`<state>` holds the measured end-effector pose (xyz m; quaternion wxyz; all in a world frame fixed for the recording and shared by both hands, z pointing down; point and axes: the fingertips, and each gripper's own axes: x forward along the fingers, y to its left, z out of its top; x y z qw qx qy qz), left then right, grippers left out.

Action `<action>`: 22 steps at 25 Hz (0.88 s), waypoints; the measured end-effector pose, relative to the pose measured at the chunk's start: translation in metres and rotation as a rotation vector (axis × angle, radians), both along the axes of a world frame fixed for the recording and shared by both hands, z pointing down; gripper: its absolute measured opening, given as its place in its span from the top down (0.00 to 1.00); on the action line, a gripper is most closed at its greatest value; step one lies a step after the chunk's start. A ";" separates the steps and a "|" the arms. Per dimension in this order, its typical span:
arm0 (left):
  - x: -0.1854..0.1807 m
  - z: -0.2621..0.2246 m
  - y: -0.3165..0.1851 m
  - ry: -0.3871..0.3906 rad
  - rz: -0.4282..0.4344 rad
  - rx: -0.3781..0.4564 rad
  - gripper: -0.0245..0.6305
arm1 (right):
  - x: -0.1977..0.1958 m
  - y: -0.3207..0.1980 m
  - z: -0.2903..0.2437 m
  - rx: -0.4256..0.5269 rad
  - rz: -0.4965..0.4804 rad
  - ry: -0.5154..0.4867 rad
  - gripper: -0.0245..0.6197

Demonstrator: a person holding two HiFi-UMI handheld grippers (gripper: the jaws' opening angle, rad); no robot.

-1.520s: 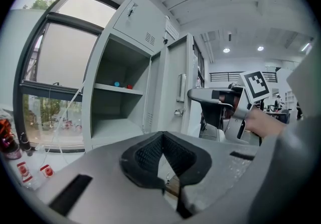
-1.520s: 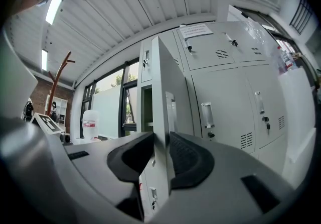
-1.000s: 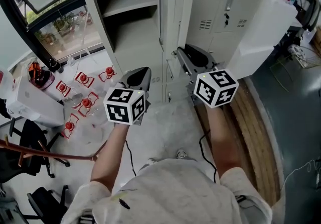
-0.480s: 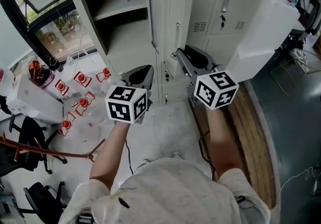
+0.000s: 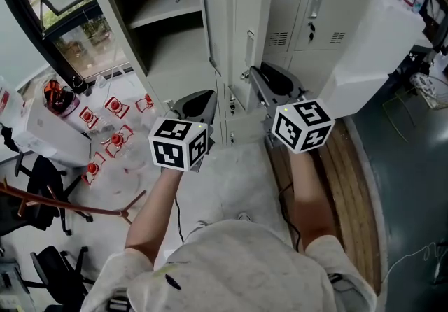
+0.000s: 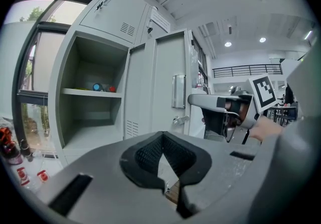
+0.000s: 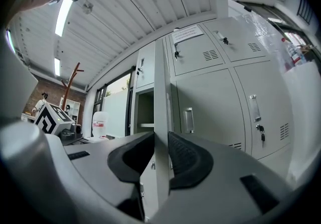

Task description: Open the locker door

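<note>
The grey locker door point(image 5: 241, 17) stands partly open, seen nearly edge-on. My right gripper point(image 5: 255, 81) is shut on its free edge, below the recessed handle point(image 5: 249, 41). In the right gripper view the door edge point(image 7: 160, 92) runs upright between the two pads of the right gripper point(image 7: 161, 140), which press on it from both sides. My left gripper point(image 5: 199, 99) hangs free left of the door with nothing in it. Its tips meet in the left gripper view point(image 6: 162, 135). The open compartment point(image 5: 168, 38) has a shelf point(image 6: 93, 92) with small blue and red things point(image 6: 103, 88).
Closed locker doors point(image 5: 329, 10) stand to the right, with a tilted white panel point(image 5: 364, 52) in front of them. Several red-capped bottles point(image 5: 115, 139), a white box point(image 5: 42, 139) and black chairs point(image 5: 42, 199) lie on the floor at left. A wooden strip point(image 5: 357, 185) runs along the right.
The door has swung a little further open, showing more of its inner face. My right gripper has stayed on its edge. The left gripper has barely moved.
</note>
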<state>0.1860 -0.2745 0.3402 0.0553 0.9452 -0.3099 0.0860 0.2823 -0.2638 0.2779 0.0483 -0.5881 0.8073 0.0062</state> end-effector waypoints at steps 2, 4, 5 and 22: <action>0.001 0.001 0.001 -0.004 -0.007 0.000 0.96 | 0.003 0.000 0.000 0.002 0.005 0.000 0.83; 0.001 0.002 0.002 -0.006 -0.013 0.000 0.96 | 0.006 0.000 0.000 0.000 0.011 -0.001 0.83; 0.001 0.002 0.003 -0.007 -0.016 0.000 0.96 | 0.007 0.000 0.000 -0.002 0.015 -0.002 0.83; -0.010 0.007 0.014 -0.011 -0.050 -0.015 0.96 | -0.014 0.020 -0.005 0.014 0.005 0.007 0.87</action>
